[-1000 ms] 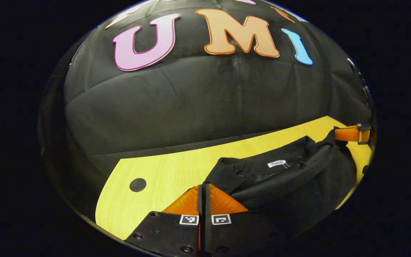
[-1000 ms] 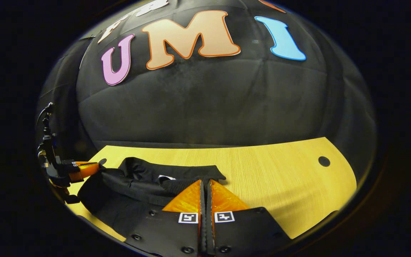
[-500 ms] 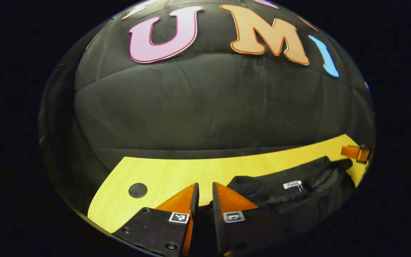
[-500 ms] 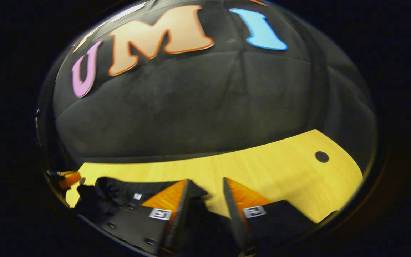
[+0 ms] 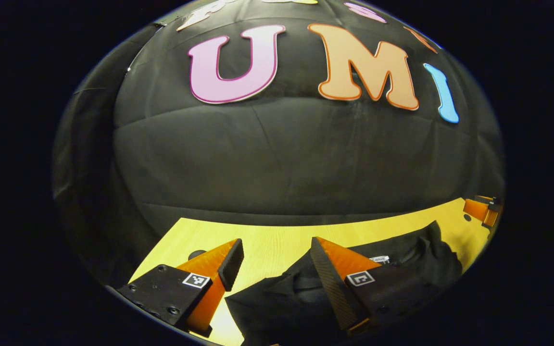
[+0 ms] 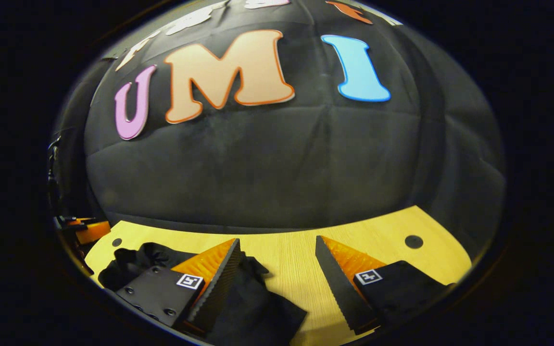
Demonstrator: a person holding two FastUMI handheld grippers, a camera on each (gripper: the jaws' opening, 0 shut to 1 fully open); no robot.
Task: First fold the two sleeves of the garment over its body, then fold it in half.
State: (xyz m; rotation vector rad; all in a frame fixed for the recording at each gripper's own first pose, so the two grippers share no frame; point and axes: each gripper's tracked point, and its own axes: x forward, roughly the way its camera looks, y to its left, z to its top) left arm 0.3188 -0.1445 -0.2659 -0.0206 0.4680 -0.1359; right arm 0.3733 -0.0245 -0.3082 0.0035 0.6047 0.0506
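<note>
Both grippers spread wide; garment [image 5: 282, 302] label [image 5: 379, 259] visible, perhaps folded

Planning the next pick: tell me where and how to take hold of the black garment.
Grip the garment at its loose corner on the table, between the open fingers of the right hand-held gripper. Come from above: it lies flat there, so one finger must slide under the edge.

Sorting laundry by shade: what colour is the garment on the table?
Black, plain, no pattern visible. The garment shows best in the right gripper view, lying on the wooden table.
</note>
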